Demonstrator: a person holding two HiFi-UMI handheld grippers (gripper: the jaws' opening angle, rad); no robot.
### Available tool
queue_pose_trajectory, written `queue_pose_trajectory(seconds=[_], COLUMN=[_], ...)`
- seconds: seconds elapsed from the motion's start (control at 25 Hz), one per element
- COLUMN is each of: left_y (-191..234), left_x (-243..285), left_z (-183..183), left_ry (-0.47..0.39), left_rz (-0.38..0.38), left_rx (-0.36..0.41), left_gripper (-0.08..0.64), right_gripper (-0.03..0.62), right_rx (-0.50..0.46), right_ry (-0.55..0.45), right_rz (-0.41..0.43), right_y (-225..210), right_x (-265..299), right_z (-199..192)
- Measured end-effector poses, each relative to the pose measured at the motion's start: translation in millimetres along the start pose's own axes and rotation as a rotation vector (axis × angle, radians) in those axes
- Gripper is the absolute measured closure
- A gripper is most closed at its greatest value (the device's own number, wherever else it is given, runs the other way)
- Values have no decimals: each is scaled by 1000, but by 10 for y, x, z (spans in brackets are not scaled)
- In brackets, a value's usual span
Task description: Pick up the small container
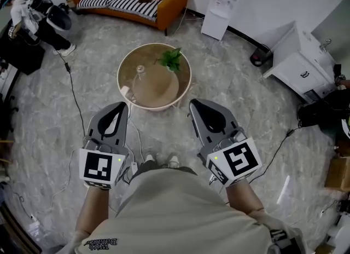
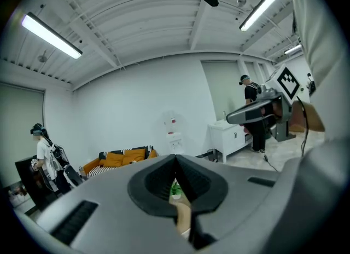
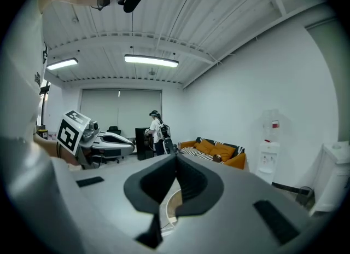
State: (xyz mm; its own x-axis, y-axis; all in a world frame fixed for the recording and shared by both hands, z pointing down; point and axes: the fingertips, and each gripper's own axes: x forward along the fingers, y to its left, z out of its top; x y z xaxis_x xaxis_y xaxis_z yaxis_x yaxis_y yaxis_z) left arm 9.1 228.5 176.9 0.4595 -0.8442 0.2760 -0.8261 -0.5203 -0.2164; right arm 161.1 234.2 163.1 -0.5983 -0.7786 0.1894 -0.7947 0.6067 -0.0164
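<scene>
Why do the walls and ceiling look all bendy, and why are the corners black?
Head view: the wide lens bows the floor around the round table. Left gripper view: the ceiling lines curve, the corners go black, the light strip glares white, and the left gripper looks soft up close. Right gripper view: the same black ring, the right gripper blurry, the sofa sharper.

Person is wearing a beige short-sleeved shirt (image 1: 175,209), dark lettering at its hem. The left gripper (image 1: 121,107) and right gripper (image 1: 193,105) are showing grey shells and black-and-white marker cubes (image 1: 101,166).
</scene>
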Motion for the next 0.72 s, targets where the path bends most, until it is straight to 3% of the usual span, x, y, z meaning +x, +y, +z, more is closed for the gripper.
queue_pose_trajectory(seconds=[0.48, 0.72], left_y=[-394, -352], left_x=[67, 100], left_z=[-5, 26], left_ry=[-2, -25], left_rz=[37, 82], left_rx=[19, 13], left_gripper=[554, 554], right_gripper=[595, 595], right_rx=[14, -2], right_ry=[-58, -61], right_rz=[38, 69], right_y=[-245, -277], right_x=[-242, -138], right_z=[-130, -138])
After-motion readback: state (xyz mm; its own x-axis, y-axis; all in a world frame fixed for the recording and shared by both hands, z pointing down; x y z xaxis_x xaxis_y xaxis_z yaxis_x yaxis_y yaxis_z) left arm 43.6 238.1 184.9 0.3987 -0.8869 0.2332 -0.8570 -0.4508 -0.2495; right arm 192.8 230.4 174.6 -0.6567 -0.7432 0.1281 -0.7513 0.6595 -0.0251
